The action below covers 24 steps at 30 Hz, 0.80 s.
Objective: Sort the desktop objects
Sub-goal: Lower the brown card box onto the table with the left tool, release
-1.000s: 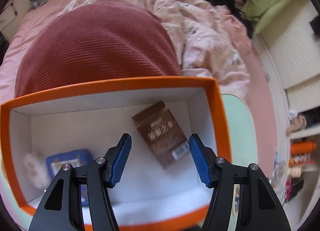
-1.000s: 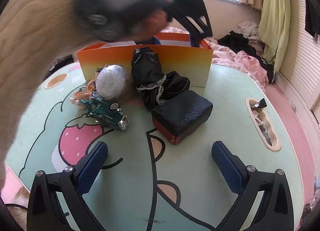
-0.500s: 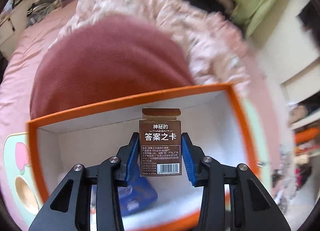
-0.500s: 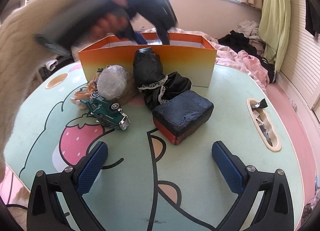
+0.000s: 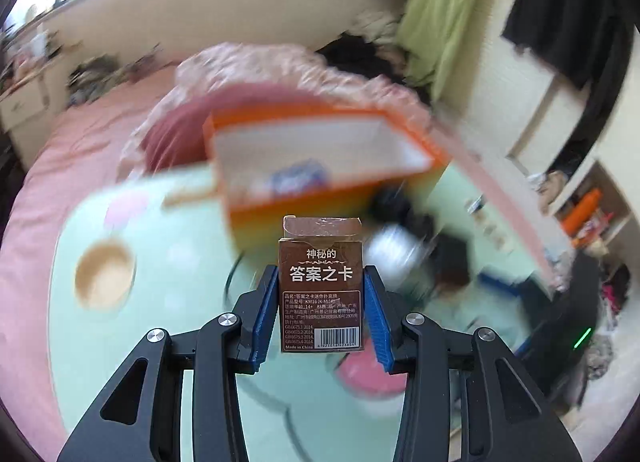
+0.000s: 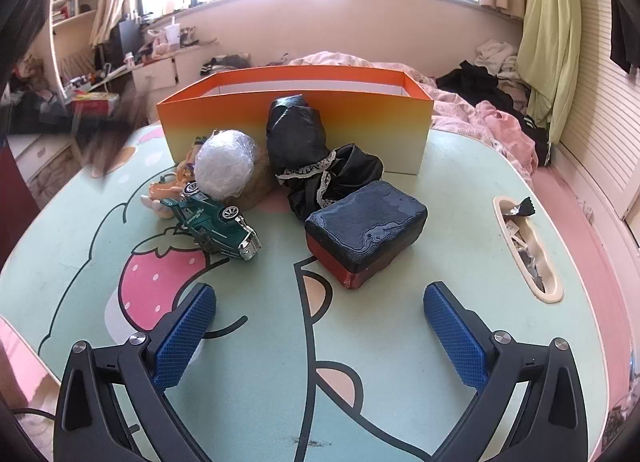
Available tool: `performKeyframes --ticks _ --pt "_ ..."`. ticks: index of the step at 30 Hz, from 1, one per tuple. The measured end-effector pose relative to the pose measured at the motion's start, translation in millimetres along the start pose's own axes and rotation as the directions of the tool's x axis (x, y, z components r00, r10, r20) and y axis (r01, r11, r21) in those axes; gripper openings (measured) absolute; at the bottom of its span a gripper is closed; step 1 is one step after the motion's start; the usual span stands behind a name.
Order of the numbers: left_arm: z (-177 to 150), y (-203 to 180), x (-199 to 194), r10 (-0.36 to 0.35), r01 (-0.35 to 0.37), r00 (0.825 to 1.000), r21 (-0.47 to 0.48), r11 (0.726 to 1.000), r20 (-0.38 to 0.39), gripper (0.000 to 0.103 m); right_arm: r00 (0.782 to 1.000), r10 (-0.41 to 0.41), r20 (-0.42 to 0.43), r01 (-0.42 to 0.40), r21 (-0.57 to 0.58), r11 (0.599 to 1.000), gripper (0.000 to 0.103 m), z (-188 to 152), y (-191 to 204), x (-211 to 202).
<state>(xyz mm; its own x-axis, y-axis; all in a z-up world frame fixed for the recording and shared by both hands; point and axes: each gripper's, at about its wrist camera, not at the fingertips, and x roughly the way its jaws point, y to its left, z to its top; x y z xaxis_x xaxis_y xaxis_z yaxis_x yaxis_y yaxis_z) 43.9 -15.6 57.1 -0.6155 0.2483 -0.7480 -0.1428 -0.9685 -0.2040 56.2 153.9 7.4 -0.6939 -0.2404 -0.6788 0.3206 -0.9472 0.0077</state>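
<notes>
My left gripper (image 5: 321, 302) is shut on a brown card box (image 5: 321, 286) with Chinese print, held upright above the table, in front of the orange box (image 5: 320, 166). That view is blurred by motion. My right gripper (image 6: 320, 326) is open and empty, low over the table. Ahead of it lie a dark blue and red pouch (image 6: 366, 230), a green toy car (image 6: 216, 222), a ball wrapped in clear film (image 6: 226, 170) and black lace-trimmed cloth (image 6: 316, 154), all in front of the orange box (image 6: 296, 118).
The mint cartoon table (image 6: 280, 342) has a slot tray with small items (image 6: 524, 246) at its right edge. A blue item (image 5: 298, 178) lies inside the orange box. A bed with pink bedding (image 6: 480, 118) stands behind the table.
My left gripper was open over the card box lying in the orange box, then shut on it and has drawn back out of the box. The right gripper has not moved.
</notes>
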Motion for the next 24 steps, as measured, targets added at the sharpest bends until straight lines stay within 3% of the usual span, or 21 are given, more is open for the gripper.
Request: performKeyframes --ticks 4,7,12,14,16,19,21,24 --pt "-35 -16 10 -0.016 0.019 0.998 0.058 0.998 -0.055 0.042 1.000 0.001 0.000 -0.001 0.001 1.000 0.103 0 1 0" --pt "-36 -41 24 -0.045 0.056 0.996 0.130 0.990 -0.079 0.043 1.000 0.000 0.000 0.000 -0.001 1.000 0.103 0 0 0" --pt "-27 -50 45 -0.042 0.052 0.995 0.108 0.993 -0.088 0.044 1.000 0.003 0.001 -0.003 0.001 1.000 0.103 0 0 -1" --pt "-28 -43 36 -0.032 0.039 0.997 0.092 0.995 -0.072 0.055 1.000 0.002 0.001 -0.002 0.000 1.000 0.103 0 0 -1" --pt "-36 -36 21 -0.033 0.036 0.999 0.088 0.995 -0.043 0.074 1.000 0.001 0.001 -0.001 0.001 1.000 0.103 0 0 -1" --pt "-48 -26 3 0.018 -0.019 1.000 0.094 0.995 0.010 0.081 1.000 0.002 0.001 -0.002 0.000 1.000 0.103 0 0 -2" --pt "-54 -21 2 0.055 -0.055 0.998 0.102 0.993 -0.001 0.081 1.000 0.002 0.001 -0.002 0.000 1.000 0.103 0 0 -2" --pt "-64 -18 6 0.026 -0.026 1.000 0.075 0.997 -0.004 0.086 1.000 0.001 0.001 -0.001 -0.001 1.000 0.103 0 0 -2"
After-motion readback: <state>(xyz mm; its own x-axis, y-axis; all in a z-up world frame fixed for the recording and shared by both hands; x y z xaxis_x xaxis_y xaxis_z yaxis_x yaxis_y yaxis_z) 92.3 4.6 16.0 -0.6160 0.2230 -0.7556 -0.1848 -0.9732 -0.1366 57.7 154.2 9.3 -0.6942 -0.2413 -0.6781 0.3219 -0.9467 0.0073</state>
